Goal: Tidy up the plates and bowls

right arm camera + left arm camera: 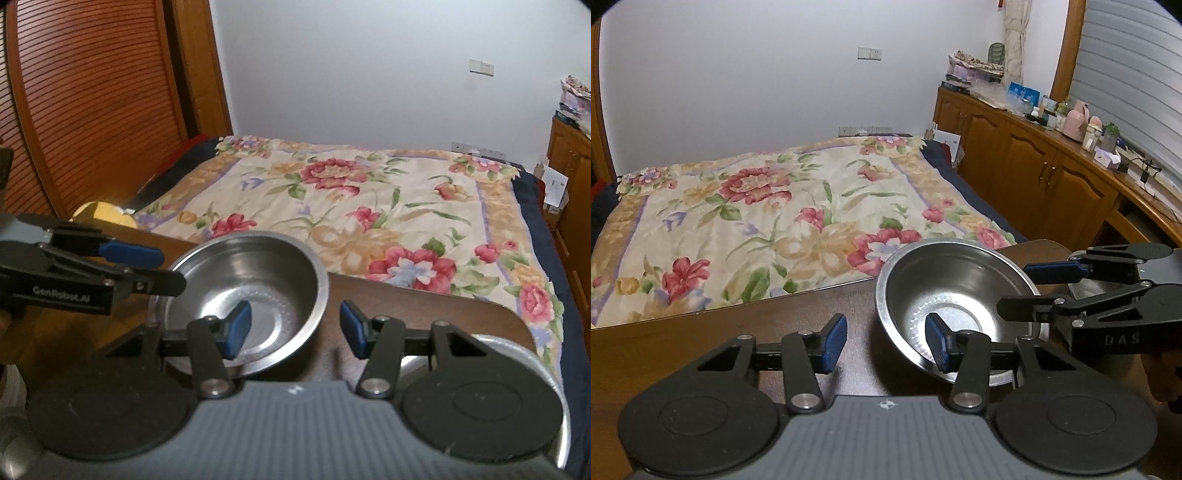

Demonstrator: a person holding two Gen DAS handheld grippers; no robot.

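A: Steel up close: the round stainless-steel bowl [955, 306] sits on the dark wooden table [738, 332], and the left gripper [886, 343] is spread wide, one blue pad inside it.

B: The right gripper [295, 328] gapes too, straddling the rim, gripping nothing. Beyond lies the floral bedspread [351, 206].
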